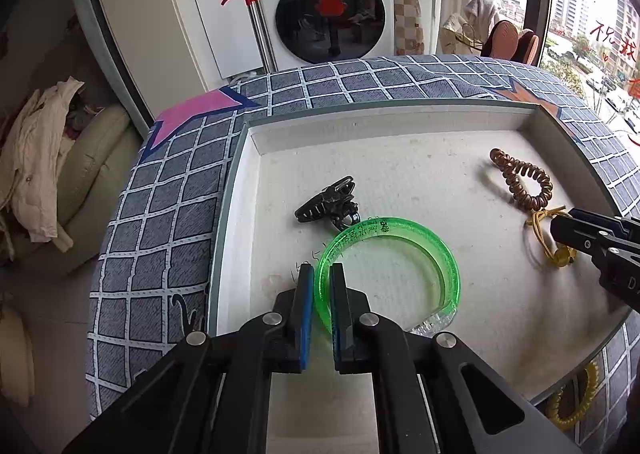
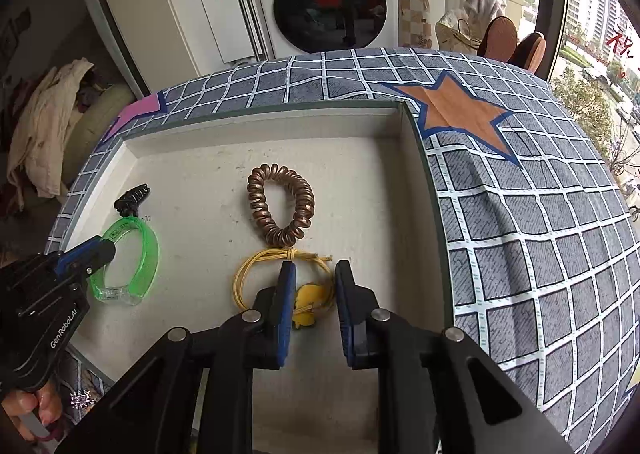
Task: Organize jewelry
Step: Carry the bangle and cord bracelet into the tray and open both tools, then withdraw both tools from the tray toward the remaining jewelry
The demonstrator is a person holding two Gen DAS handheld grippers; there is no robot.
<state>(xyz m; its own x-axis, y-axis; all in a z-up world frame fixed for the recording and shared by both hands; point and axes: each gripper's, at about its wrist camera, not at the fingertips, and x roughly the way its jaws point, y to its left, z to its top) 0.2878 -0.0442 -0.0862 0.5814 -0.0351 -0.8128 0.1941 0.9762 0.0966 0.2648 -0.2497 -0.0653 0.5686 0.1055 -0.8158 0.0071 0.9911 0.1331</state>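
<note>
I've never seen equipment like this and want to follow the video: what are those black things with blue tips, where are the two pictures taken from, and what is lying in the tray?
They are hand-held tongs, one in each of a person's hands; no robot arm is involved. Each carries a camera looking along its two fingers, so one picture comes from the left tongs, the other from the right tongs.

A shallow white tray sits on a checked cloth. In it lie a black hair claw, a green bangle, a coppery spiral hair tie and a yellow elastic tie with a charm.

The left tongs are closed on the bangle's rim. The right tongs straddle the yellow tie, not gripping it.
</note>
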